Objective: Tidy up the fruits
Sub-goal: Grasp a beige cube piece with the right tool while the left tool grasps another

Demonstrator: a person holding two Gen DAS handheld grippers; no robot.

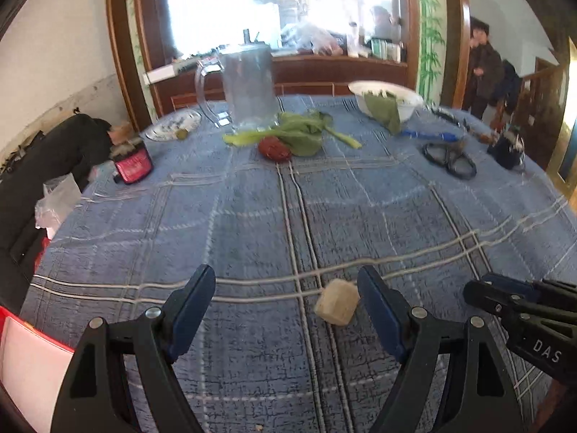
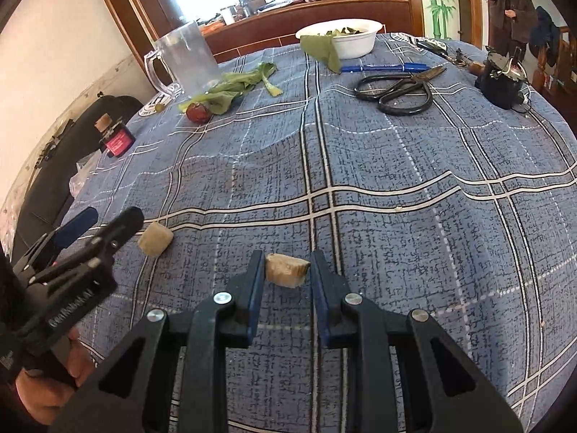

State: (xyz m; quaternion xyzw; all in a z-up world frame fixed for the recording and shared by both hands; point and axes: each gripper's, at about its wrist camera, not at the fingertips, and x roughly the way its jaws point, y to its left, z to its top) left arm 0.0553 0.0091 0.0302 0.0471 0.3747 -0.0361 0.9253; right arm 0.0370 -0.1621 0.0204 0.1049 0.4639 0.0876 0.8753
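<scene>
Two beige, roughly cut chunks sit at the near part of the blue checked tablecloth [image 1: 252, 223]. One chunk [image 2: 286, 270] is between the pads of my right gripper [image 2: 287, 263], which is shut on it. The other chunk [image 1: 337, 305] lies on the cloth between the jaws of my open left gripper [image 1: 285, 274], close to the right-hand finger [image 1: 378, 310] and not gripped. The right wrist view shows that second chunk [image 2: 155, 239] just beyond the left gripper [image 2: 112, 214]. A red fruit [image 1: 274, 148] lies farther back beside green leaves [image 1: 299, 133].
At the back stand a clear plastic jug [image 1: 249, 86] and a white bowl [image 1: 389, 97] with leaves. Scissors [image 2: 396, 90], a blue pen [image 2: 382, 68] and a black container [image 2: 501, 79] are at the right. A dark jar [image 2: 115, 137] is near the left edge. A person [image 2: 508, 3] stands behind.
</scene>
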